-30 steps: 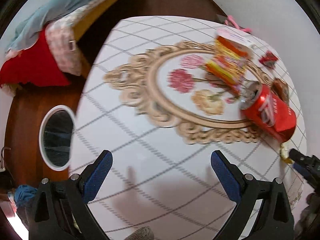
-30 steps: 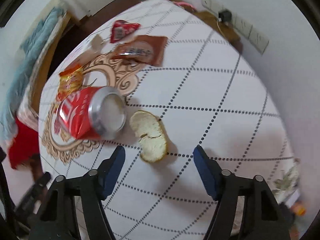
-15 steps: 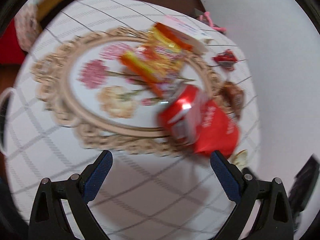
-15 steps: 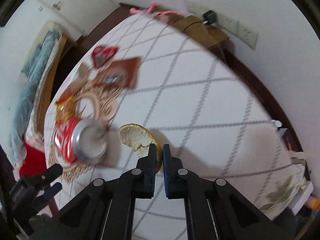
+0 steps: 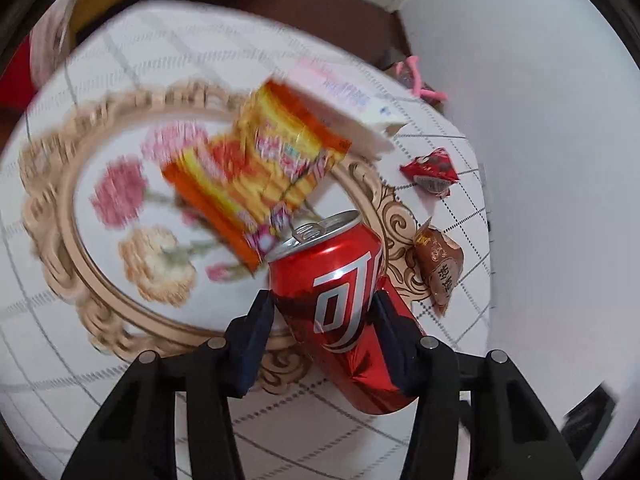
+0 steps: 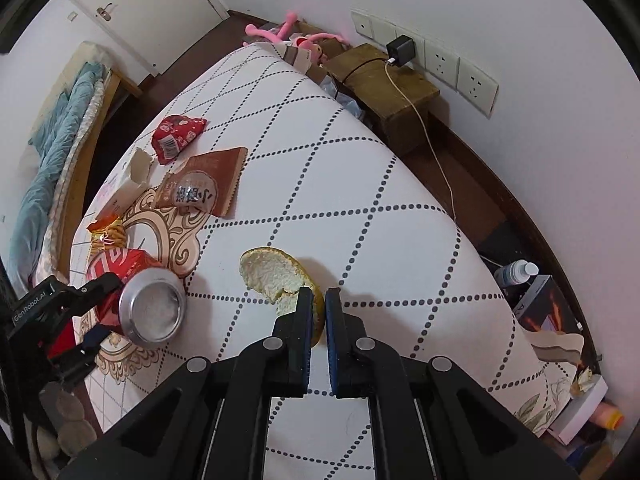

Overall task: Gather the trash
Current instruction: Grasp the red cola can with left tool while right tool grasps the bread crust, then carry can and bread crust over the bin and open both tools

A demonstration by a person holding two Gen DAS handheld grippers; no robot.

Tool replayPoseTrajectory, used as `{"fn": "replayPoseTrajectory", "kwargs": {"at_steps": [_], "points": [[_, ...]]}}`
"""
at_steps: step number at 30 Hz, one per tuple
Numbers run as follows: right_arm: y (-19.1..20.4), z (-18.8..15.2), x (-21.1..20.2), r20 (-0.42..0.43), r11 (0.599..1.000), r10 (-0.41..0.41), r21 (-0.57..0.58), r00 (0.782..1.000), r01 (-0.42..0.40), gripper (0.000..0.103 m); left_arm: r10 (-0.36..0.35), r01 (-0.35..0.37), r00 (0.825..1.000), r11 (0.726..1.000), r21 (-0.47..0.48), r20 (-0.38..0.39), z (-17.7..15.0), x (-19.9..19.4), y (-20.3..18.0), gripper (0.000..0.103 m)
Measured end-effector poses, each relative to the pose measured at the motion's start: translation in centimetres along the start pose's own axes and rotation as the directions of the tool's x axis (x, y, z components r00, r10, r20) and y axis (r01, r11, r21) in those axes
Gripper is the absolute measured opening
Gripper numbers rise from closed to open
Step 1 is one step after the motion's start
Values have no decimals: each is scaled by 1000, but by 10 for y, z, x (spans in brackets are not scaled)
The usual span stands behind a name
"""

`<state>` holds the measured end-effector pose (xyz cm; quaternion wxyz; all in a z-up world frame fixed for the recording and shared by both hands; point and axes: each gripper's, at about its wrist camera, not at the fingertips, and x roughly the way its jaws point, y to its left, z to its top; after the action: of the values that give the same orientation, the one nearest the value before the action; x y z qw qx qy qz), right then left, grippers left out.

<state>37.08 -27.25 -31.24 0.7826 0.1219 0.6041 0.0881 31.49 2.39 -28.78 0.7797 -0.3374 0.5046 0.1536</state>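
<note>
Fingers of my left gripper [image 5: 322,308] are closed against the sides of the red soda can [image 5: 340,304], one pad on each flank, and the can tilts with its pull-tab top pointing away from me. Beyond its top lies the orange-yellow snack bag [image 5: 256,172], blurred, with a white carton [image 5: 344,108] just past it. Off to the right of my left fingers sit a brown wrapper [image 5: 440,268] and, farther out, a small red wrapper [image 5: 432,168], all on the white tablecloth [image 5: 120,380].

My right gripper [image 6: 319,320] is nearly shut, its blue pads [image 6: 305,320] pinching the near edge of the orange peel [image 6: 272,276], whose pale inside faces up ahead of the fingertips. To the left of those fingers I see the can's silver base held in my left gripper.
</note>
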Motion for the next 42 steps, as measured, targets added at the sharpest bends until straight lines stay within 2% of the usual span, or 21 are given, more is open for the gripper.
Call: {"fn": "replayPoseTrajectory", "kwargs": {"at_steps": [4, 8, 16, 22, 27, 32, 34, 38, 42], "points": [[10, -6, -7, 8, 999, 14, -33, 1000, -14, 7, 66, -79, 994, 987, 140, 91, -6, -24, -5, 46], [29, -14, -17, 11, 995, 41, -87, 999, -40, 7, 117, -159, 975, 961, 225, 188, -12, -57, 5, 45], [88, -38, -51, 20, 968, 116, -225, 993, -109, 7, 142, -229, 940, 937, 263, 310, -12, -120, 42, 45], [153, -61, -73, 8, 927, 192, -329, 981, -178, 7, 139, -243, 912, 942, 233, 387, -8, -172, 76, 45], [221, -86, -84, -25, 876, 265, -412, 964, -252, 7, 169, -282, 873, 941, 190, 458, 0, -224, 118, 45], [298, -118, -82, -91, 808, 325, -491, 941, -326, 7, 256, -357, 824, 927, 111, 505, 8, -267, 180, 45], [330, -135, -75, -128, 779, 338, -518, 932, -354, 7, 292, -378, 812, 923, 74, 505, 11, -277, 207, 45], [388, -173, -51, -213, 727, 337, -560, 917, -397, 7, 361, -412, 802, 911, 4, 476, 11, -287, 270, 45], [445, -214, -11, -305, 688, 285, -594, 909, -416, 7, 432, -453, 808, 890, -47, 401, 9, -275, 335, 45]]}}
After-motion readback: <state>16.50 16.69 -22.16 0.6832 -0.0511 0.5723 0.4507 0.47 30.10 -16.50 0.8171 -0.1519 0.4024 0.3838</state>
